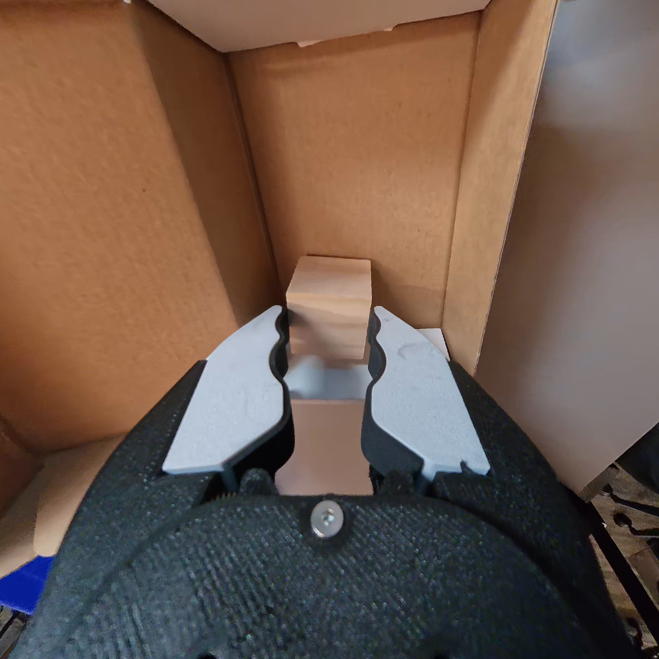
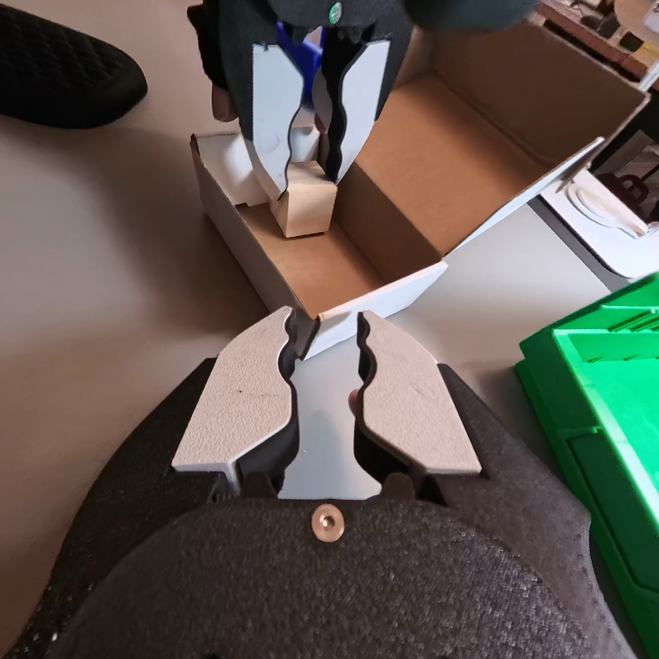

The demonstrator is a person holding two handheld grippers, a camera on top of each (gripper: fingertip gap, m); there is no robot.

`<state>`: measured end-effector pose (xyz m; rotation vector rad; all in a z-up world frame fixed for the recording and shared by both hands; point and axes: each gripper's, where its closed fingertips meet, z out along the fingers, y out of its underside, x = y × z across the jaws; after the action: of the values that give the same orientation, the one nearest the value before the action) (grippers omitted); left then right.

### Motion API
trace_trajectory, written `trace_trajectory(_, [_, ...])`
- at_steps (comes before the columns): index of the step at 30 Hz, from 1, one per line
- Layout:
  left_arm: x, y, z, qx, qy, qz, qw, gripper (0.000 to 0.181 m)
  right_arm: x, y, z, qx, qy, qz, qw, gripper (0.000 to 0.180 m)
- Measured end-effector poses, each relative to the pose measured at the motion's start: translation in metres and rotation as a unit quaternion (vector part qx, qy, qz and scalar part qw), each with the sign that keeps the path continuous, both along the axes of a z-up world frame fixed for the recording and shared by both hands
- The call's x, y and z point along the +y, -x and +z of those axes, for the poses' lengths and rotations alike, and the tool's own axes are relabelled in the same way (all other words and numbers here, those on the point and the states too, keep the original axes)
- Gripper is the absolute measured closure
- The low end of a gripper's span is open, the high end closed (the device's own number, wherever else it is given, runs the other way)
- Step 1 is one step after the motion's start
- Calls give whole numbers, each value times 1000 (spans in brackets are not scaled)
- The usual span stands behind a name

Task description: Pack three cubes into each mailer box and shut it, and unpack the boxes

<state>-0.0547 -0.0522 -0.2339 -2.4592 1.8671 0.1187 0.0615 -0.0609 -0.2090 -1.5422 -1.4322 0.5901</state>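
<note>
A mailer box (image 2: 387, 228), white outside and brown inside, stands open on the table, its lid (image 2: 499, 107) folded back. My left gripper (image 1: 328, 321) reaches down into the box (image 1: 356, 160) and is shut on a pale wooden cube (image 1: 330, 285), near one end wall. The right wrist view shows this gripper (image 2: 308, 182) holding the cube (image 2: 310, 210) at or just above the box floor. No other cube shows in the box. My right gripper (image 2: 325, 315) is open and empty, its fingertips at the box's near corner.
A green plastic bin (image 2: 606, 410) stands to the right of my right gripper. A black mesh object (image 2: 64, 71) lies at the far left. A blue bin (image 2: 306, 53) shows behind the left gripper. A white object (image 2: 599, 214) lies beyond the lid.
</note>
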Motion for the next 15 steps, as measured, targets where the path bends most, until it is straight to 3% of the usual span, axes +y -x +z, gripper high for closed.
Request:
trace_trajectory(1, [0,0,0,0,0,1,1000,140,-2,1,-2,-8,-6,4,1000,149])
trace_trajectory(15, [-4,4,-2,19,9,15,1000,135,-11,4,-6,-29,-27,29,999,158])
